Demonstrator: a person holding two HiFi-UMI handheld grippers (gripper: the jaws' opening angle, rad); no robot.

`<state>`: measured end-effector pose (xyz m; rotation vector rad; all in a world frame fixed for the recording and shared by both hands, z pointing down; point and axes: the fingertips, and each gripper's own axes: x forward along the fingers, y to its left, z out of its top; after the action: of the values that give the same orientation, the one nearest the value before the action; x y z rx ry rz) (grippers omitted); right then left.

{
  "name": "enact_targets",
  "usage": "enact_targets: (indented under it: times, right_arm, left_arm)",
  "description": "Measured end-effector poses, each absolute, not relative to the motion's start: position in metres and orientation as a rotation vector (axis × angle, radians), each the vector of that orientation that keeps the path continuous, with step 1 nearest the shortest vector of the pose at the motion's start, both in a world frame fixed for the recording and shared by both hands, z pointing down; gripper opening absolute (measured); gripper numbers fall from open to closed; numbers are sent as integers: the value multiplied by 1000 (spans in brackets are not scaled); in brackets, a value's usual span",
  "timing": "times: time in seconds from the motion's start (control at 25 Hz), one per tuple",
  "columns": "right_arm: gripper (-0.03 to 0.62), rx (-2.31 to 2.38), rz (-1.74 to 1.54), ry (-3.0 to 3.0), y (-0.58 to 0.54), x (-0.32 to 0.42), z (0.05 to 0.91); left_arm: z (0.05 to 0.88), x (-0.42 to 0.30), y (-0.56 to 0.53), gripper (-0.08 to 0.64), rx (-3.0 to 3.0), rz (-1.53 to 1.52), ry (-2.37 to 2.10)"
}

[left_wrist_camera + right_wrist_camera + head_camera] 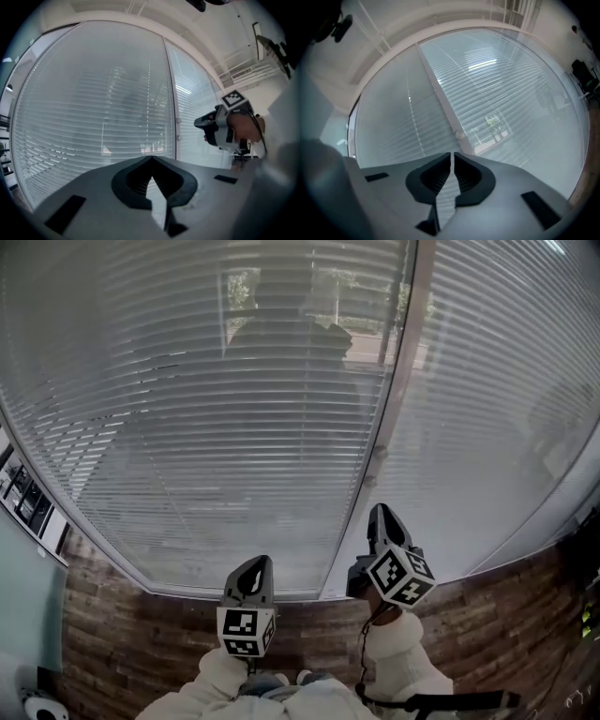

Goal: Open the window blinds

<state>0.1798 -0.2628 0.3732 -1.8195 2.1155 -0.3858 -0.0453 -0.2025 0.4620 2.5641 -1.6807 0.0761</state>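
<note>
Closed white horizontal blinds (216, 418) cover a wide window, and a second set (497, 418) hangs to the right of a pale upright frame post (398, 390). Small knobs (380, 454) sit on that post, also seen in the right gripper view (461, 135) and the left gripper view (178, 122). My left gripper (255, 565) is low in front of the left blinds, shut and empty (151, 158). My right gripper (380, 512) is higher, pointing at the post just below the knobs, shut with nothing in it (452, 153). It also shows in the left gripper view (198, 123).
A wood-plank wall (122, 634) runs under the window sill (234, 594). Framed items (28, 502) hang on the wall at far left. The person's white sleeves (403, 652) show at the bottom. A dim reflection of the person lies on the left blinds.
</note>
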Motion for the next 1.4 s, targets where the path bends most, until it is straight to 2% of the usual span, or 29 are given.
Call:
enact_targets:
  times: [0.12,0.2,0.24,0.44,0.84,1.0,1.4]
  right_arm:
    - [35,-1681,-515,2062,-301,182,347]
    - [137,-1612,-622,2008,-324,187,340]
    - [143,-1585,-677,1970,-333,192,338]
    - [143,-1526,-874,1827,-368,209,344]
    - [133,-1463,-1025,1729,-386,210,345]
    - [132,-1545,-977,1782,-385,210,343]
    - [130,-2008,-505,2198,-384,204,343]
  left_arm:
    - [457,-46,-216,2,2549,49,-1714]
    - [457,-44,-219,2,2540,43,-1717]
    - [459,-43,-221,2,2537,51,-1716]
    - [466,-43,-231,2,2519,84,-1718]
    - [474,-52,-238,2,2505,99,-1715]
    - [476,-58,-235,2,2505,94,-1712]
    - [485,-57,-230,2,2509,96,-1687]
